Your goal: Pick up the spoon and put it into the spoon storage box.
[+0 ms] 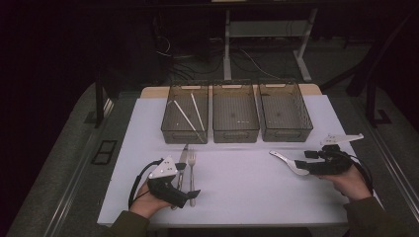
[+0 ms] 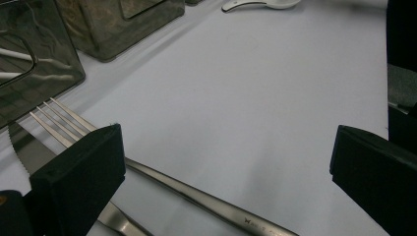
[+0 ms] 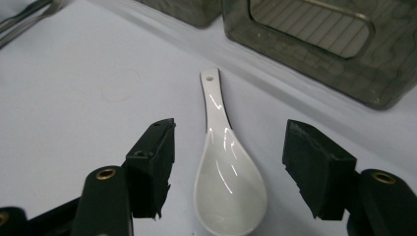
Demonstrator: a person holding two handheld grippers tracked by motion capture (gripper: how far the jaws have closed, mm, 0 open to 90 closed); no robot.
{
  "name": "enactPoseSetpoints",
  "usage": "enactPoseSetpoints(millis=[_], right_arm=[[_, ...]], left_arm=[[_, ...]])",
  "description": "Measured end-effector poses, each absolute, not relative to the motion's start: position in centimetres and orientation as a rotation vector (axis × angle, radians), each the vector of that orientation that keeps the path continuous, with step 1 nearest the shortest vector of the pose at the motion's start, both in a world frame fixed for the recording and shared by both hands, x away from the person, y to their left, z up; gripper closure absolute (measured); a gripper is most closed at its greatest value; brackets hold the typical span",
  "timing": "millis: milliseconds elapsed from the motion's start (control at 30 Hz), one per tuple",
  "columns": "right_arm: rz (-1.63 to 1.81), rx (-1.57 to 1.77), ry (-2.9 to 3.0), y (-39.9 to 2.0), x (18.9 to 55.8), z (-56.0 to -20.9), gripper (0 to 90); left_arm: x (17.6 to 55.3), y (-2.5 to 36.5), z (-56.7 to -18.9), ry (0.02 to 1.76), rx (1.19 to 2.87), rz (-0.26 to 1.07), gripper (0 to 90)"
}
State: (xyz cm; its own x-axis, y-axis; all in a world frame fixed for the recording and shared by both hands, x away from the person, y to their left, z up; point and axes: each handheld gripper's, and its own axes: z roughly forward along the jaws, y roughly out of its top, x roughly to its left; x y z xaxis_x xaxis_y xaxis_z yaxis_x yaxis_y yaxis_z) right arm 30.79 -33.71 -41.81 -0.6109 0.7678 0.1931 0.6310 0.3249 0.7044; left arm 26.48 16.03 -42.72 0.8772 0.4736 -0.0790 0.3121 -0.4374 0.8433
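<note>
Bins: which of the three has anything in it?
The left bin, the one behind the fork and knife: two pale chopsticks lie in it. The middle bin and right bin look empty.

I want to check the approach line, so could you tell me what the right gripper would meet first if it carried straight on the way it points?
Most likely the white spoon: its bowl already lies between the right gripper's open jaws, handle pointing ahead.

1. The white ceramic spoon [image 3: 228, 182] lay flat, bowl up, between the right gripper [image 3: 228, 167]'s spread jaws, touching neither.
2. Its holed handle pointed away from that gripper.
</note>
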Motion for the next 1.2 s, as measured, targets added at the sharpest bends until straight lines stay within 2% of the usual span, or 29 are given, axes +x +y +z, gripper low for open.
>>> enactPoseSetpoints(millis=[200, 767, 1200], right_arm=[[1.107, 1.311, 2.429, -33.9, 31.1, -42.7, 37.8], [1.036, 1.332, 2.487, -33.8, 31.3, -43.5, 51.4], [0.996, 1.311, 2.538, -33.3, 31.2, -43.8, 55.2]], left_arm=[[26.5, 16.0, -42.7, 0.567, 2.062, 0.21, 0.0], [26.5, 15.9, -42.8, 0.568, 2.068, 0.207, 0.0], [26.5, 15.9, -42.8, 0.569, 2.067, 0.208, 0.0]])
